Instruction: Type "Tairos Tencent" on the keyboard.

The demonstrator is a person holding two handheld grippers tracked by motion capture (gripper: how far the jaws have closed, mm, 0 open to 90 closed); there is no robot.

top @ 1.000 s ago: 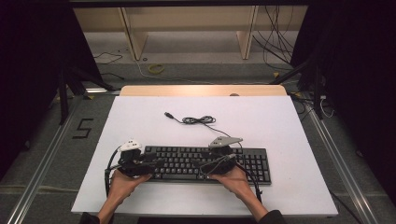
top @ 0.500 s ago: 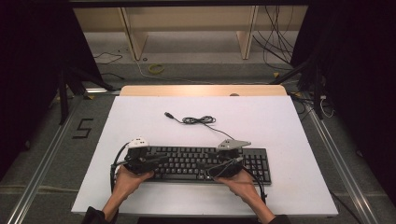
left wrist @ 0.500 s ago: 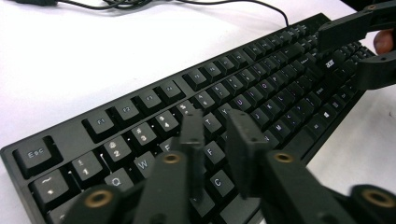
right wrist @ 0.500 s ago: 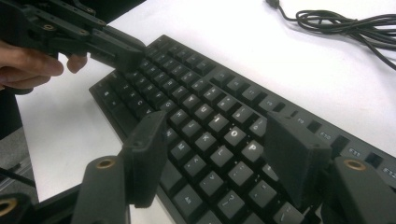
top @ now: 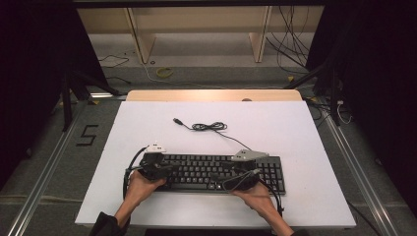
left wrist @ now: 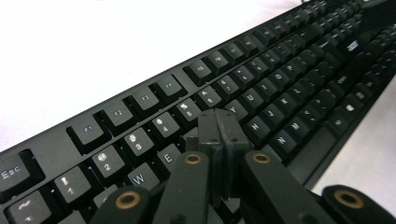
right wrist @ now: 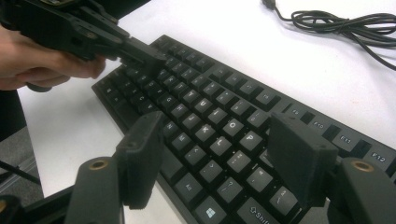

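Lying lengthwise across the table, black keyboard (top: 216, 172), left gripper (left wrist: 218, 128) fingers closed empty, right gripper (right wrist: 219, 154) fingers wide apart, empty.

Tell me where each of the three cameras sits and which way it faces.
High view: above the near side, looking forward and down on the white table; both forearms enter below.
Left gripper view: rides the left gripper, jaws shut, over the black computer keyboard.
Right gripper view: rides the right gripper, jaws open, facing the left hand.
All share the keyboard.
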